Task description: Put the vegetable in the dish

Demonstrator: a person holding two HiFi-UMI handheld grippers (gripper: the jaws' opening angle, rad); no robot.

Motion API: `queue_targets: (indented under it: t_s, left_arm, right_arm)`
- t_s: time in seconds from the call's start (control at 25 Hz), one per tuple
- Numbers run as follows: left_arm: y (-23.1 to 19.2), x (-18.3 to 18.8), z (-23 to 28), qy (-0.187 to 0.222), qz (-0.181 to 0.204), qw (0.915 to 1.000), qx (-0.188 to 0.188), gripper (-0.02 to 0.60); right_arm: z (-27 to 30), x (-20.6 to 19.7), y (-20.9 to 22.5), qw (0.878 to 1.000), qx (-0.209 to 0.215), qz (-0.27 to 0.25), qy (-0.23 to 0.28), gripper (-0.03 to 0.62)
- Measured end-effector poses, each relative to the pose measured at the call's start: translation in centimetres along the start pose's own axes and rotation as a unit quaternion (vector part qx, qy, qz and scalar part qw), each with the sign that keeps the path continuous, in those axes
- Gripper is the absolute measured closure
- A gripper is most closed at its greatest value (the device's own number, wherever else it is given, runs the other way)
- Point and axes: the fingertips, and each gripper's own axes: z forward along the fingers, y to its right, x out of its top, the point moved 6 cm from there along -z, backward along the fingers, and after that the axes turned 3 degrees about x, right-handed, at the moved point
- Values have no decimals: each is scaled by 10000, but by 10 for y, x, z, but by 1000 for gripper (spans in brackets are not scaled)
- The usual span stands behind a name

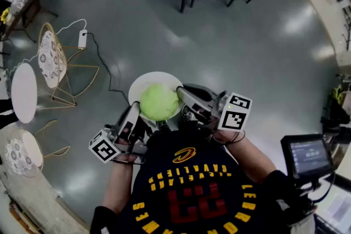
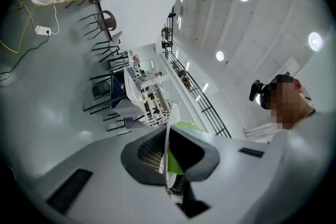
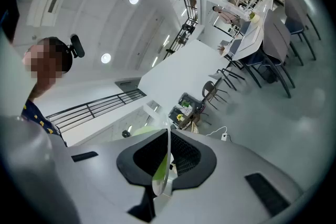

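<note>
We found the vegetable point(image 1: 159, 102) lying in the dish point(image 1: 138, 86), which hung over the floor point(image 1: 247, 52) just before the person's chest. Its left rim sat pinched between the jaws of the left gripper point(image 1: 136, 112), and its right rim between those of the right gripper point(image 1: 182, 93). Off to the left stood a chair point(image 1: 52, 60) beside a round surface point(image 1: 24, 91), and to the right a screen point(image 1: 307, 156).

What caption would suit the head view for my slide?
Left claw and right claw hold a white dish carrying a green vegetable.
</note>
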Motion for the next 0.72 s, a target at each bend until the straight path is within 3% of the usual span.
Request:
queue_targets:
  t_s: [0.6,0.72]
  left_arm:
    - [1,-11,2,106,-168,9998,20,566]
    - [-7,-19,2,78,-814,9961,318,565]
  right_arm:
    - [-7,-2,6,9999,-65,111,23,574]
    - [-10,-6,16,9988,-212,433,-34,574]
